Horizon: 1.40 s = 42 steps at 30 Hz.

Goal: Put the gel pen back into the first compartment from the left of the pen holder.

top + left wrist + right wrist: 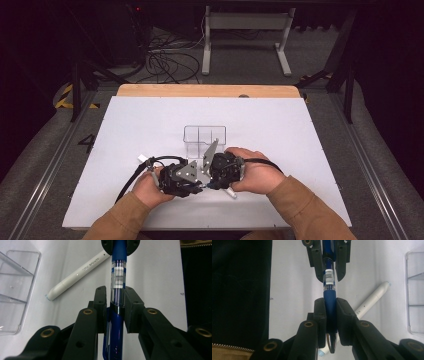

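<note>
Blue pen (117, 277) clamped between both grippers' jaws.

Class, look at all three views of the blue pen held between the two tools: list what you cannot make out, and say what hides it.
- Blue pen: its ends, in both gripper views; the black jaws cover them.
- Blue pen in the high view: hidden by the left tool and right tool.
- White pen: its print, left gripper view, too small to read.
- Clear tray: cut off by the edge in both gripper views.
</note>
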Each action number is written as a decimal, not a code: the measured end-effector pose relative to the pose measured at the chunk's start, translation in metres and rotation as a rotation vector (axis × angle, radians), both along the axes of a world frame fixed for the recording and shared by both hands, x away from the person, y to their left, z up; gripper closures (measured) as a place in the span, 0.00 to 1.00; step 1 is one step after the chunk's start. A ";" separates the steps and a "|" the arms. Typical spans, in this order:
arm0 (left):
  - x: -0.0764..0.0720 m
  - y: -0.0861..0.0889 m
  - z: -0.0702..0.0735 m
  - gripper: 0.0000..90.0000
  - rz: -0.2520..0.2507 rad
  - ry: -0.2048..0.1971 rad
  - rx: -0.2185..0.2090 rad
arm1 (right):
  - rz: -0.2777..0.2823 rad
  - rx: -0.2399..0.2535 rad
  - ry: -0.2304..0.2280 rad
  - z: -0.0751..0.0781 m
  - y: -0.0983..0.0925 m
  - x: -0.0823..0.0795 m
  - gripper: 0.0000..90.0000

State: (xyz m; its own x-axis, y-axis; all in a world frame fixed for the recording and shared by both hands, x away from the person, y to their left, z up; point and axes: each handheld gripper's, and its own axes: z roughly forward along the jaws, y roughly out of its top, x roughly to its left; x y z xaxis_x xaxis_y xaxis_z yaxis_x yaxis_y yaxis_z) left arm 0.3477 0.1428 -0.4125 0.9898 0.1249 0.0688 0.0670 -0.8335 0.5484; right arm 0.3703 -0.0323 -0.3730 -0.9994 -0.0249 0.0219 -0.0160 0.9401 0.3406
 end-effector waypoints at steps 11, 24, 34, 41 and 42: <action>0.002 0.005 0.003 0.85 0.018 0.012 -0.033 | -0.072 0.086 -0.059 0.005 -0.013 0.004 0.60; 0.005 0.009 0.004 0.85 0.032 0.013 -0.041 | -0.181 0.247 -0.095 0.012 -0.032 0.002 0.43; 0.007 0.021 0.013 0.85 0.055 0.012 -0.087 | -0.275 0.343 -0.152 0.015 -0.056 -0.005 0.34; 0.009 0.028 0.019 0.85 0.061 0.007 -0.140 | -0.369 0.422 -0.166 0.008 -0.070 -0.008 0.22; 0.009 0.029 0.020 0.85 0.059 0.009 -0.154 | -0.376 0.433 -0.169 0.007 -0.071 -0.008 0.22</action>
